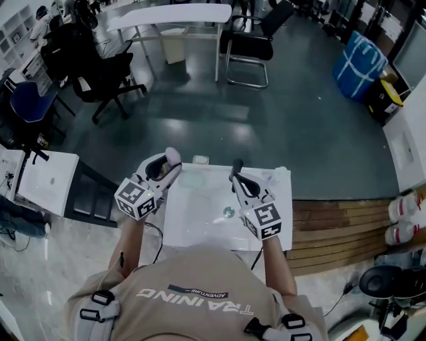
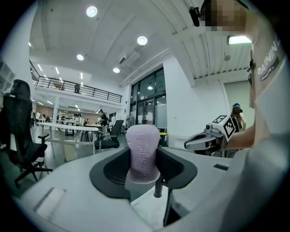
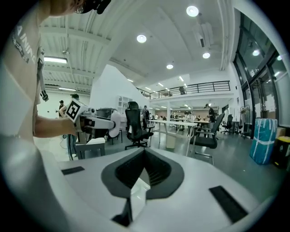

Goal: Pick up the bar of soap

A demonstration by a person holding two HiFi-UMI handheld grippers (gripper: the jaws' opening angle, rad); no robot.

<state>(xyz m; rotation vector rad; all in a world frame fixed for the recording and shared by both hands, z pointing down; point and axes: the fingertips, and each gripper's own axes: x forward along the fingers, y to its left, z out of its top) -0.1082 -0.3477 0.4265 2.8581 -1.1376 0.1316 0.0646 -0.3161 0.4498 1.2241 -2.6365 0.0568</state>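
Note:
The bar of soap (image 2: 142,145) is pale lilac with raised lettering and stands on end between the jaws of my left gripper (image 2: 142,159), which is shut on it. In the head view the soap (image 1: 172,156) sticks out past the left gripper (image 1: 166,166), held in the air over the left rim of the white basin (image 1: 193,226). My right gripper (image 1: 235,166) hovers over the basin's middle. Its jaws meet with nothing between them, as the right gripper view (image 3: 144,156) shows. From there the soap (image 3: 113,123) shows at the tip of the left gripper (image 3: 105,123).
The basin has a metal drain (image 1: 228,212) and a small pale dish (image 1: 200,160) on its far rim. A wooden slatted bench (image 1: 339,230) lies to the right. Black office chairs (image 1: 106,76), a white table (image 1: 170,16) and a blue barrel (image 1: 359,63) stand on the floor beyond.

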